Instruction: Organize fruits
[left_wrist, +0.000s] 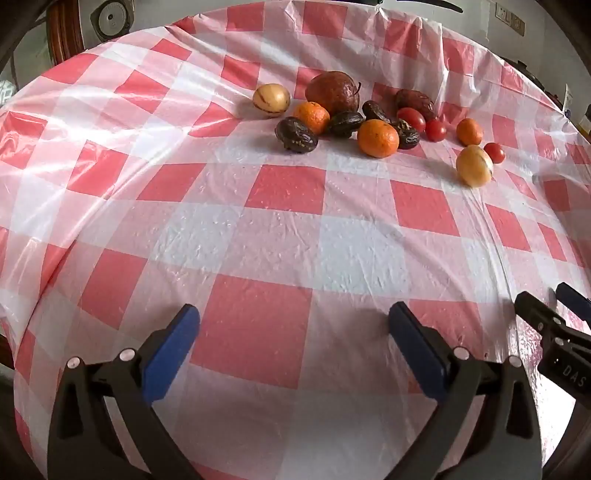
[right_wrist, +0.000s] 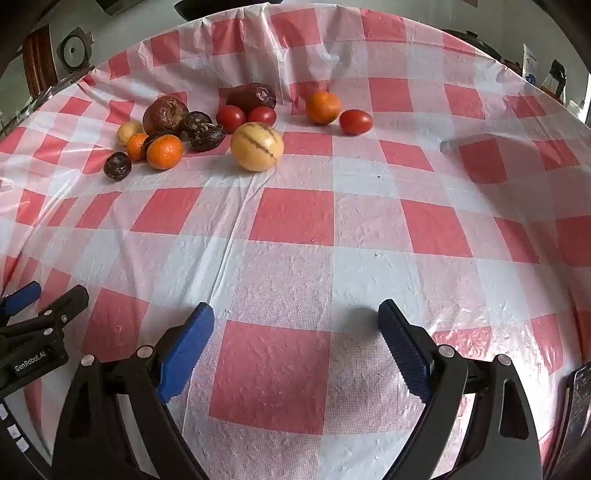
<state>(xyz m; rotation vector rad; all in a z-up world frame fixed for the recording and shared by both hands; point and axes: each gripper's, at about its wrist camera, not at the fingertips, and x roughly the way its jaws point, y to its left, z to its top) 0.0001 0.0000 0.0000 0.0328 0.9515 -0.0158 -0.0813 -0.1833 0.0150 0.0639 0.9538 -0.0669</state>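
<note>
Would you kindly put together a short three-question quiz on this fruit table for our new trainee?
1. True or false: the left gripper holds a fruit.
2. How many orange mandarins lie on the checked tablecloth?
3. Which sits nearest the right gripper: A, the large brown fruit; B, the striped yellow fruit; C, the far mandarin?

Key: 1 false, both grippers are open and empty; 2 three; 3 B.
</note>
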